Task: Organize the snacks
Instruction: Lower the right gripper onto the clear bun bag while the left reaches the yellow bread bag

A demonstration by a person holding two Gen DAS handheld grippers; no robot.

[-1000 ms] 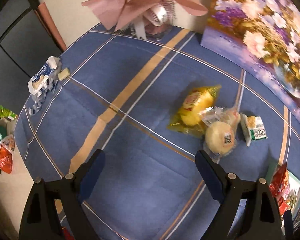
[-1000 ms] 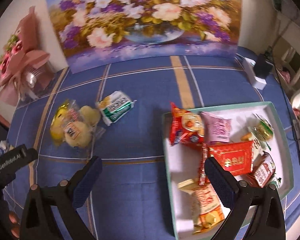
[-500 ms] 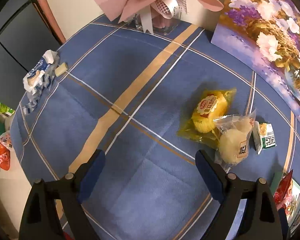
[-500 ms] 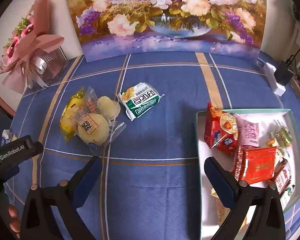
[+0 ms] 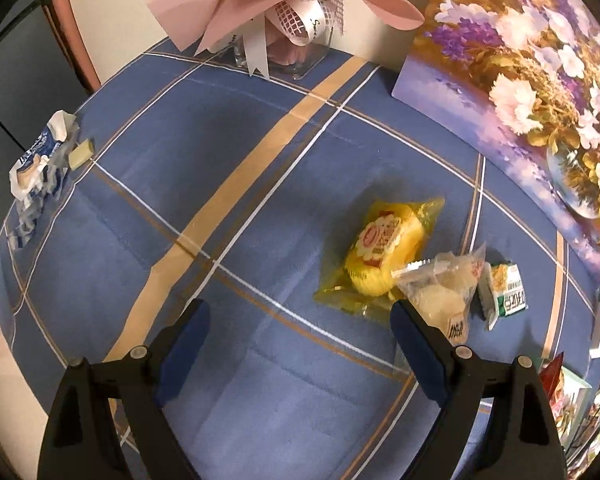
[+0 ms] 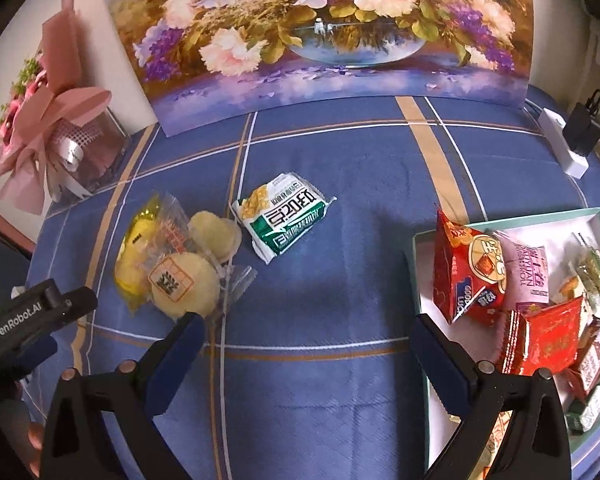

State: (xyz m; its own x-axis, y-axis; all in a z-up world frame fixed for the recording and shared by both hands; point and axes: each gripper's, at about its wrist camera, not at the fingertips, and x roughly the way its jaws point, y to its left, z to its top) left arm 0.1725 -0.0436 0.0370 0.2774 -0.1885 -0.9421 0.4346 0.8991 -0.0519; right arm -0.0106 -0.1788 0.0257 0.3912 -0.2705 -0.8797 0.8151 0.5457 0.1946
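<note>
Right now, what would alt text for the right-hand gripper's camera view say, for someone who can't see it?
An open two-finger right gripper, holding nothing, hangs over a blue plaid tablecloth. A green snack packet and clear-wrapped pastries lie loose at left; a white tray at right already holds several snack packets. A flower painting stands behind.

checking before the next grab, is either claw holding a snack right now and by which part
Nothing is held. The left claw and right claw both stand open over bare blue cloth, no snack between them.
</note>
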